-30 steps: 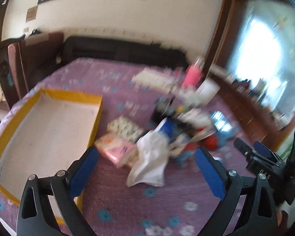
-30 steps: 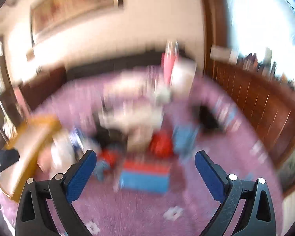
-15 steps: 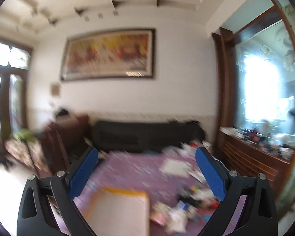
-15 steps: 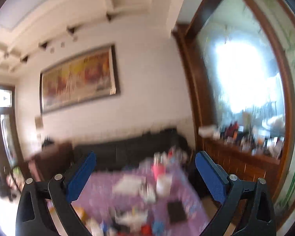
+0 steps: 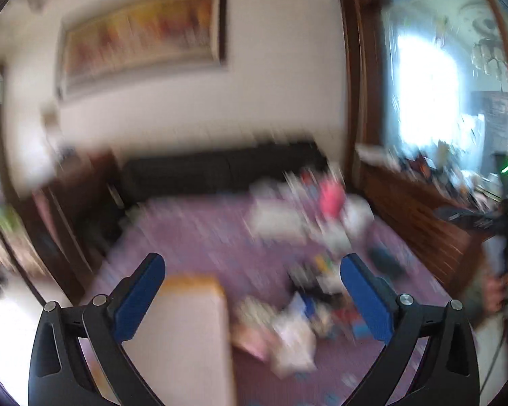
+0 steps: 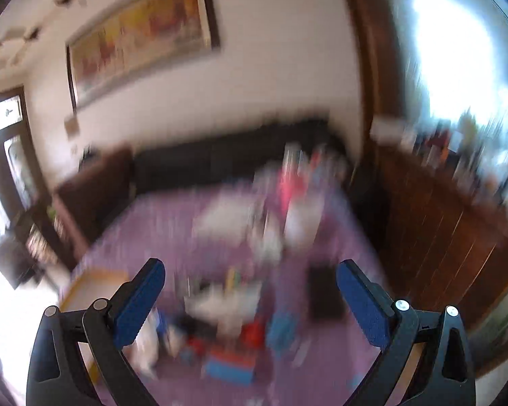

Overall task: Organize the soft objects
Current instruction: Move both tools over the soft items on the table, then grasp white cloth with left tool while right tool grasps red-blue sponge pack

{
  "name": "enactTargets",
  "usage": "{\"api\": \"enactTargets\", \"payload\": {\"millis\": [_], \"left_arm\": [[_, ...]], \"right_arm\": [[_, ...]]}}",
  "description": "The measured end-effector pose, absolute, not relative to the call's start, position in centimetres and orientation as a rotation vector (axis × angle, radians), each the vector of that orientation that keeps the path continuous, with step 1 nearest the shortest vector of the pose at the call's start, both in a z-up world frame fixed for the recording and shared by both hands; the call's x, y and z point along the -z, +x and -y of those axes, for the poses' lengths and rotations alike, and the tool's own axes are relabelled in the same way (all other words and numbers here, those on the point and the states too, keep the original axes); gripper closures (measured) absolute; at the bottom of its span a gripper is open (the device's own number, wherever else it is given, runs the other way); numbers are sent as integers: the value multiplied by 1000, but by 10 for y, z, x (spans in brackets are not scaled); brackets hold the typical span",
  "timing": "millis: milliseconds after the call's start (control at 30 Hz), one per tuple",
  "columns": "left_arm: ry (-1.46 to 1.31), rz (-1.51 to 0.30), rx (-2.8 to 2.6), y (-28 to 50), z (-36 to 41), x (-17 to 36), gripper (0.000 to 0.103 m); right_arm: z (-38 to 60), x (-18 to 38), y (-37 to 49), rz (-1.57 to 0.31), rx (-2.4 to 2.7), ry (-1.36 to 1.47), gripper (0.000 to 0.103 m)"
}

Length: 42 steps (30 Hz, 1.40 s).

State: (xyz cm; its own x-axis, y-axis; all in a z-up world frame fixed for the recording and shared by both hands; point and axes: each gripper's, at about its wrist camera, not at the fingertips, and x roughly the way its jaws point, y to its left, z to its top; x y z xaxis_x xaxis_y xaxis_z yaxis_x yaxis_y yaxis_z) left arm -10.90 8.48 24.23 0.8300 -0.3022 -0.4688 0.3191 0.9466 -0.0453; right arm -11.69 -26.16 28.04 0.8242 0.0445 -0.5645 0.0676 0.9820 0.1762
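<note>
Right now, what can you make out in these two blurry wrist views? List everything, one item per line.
Bedspread: one, purple with pale spots, covers the bed.
Box: one, yellow rim with pale inside, near left of the bed.
Pile of small items: count unclear from blur; white, red and blue pieces, middle of the bedspread.
Pink item: one, upright at the far side of the bed; too blurred to name.
Sofa: one, black, along the far wall.
Painting: one, orange and yellow in a dark frame, on the wall.
Wooden cabinet: one, brown, right of the bed.
Left hand-held gripper: blue pads, open, empty.
Right hand-held gripper: blue pads, open, empty.
</note>
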Motion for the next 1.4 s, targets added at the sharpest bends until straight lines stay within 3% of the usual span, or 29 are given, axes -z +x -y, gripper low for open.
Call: {"api": "enactTargets", "payload": {"millis": [133,267,367,467,633,833,867,1067,1400], "left_arm": [[22,-743,370,-68,-55,-130,0],[46,-847,405,-61,-34,-73,6],[83,-837,423,-54,-24,-60,7],[108,-860,440,-46,-14,-50,17],[101,-880,435,-31,-13,-43,23],[177,-874,438,-33,-1,-38,68],[157,-900,462,-32,-3,-35,80],[50,-913,489,-32,-21,-38,87],[-70,-802,634,-68,-40,-77,87]], "right_arm": [[270,-138,-85,-860,-41,297,9],[267,-84,-79,-934,-47,283,10],[264,-74,-81,-927,-47,244,10],[255,-66,-81,-934,-76,207,10],[240,-57,-66,-974,-140,177,10],[216,-43,-50,-1019,-171,124,10],[211,-43,-48,-1019,-171,111,10],[194,-43,-50,-1010,-166,51,15],[206,-70,-84,-945,-84,74,18]]}}
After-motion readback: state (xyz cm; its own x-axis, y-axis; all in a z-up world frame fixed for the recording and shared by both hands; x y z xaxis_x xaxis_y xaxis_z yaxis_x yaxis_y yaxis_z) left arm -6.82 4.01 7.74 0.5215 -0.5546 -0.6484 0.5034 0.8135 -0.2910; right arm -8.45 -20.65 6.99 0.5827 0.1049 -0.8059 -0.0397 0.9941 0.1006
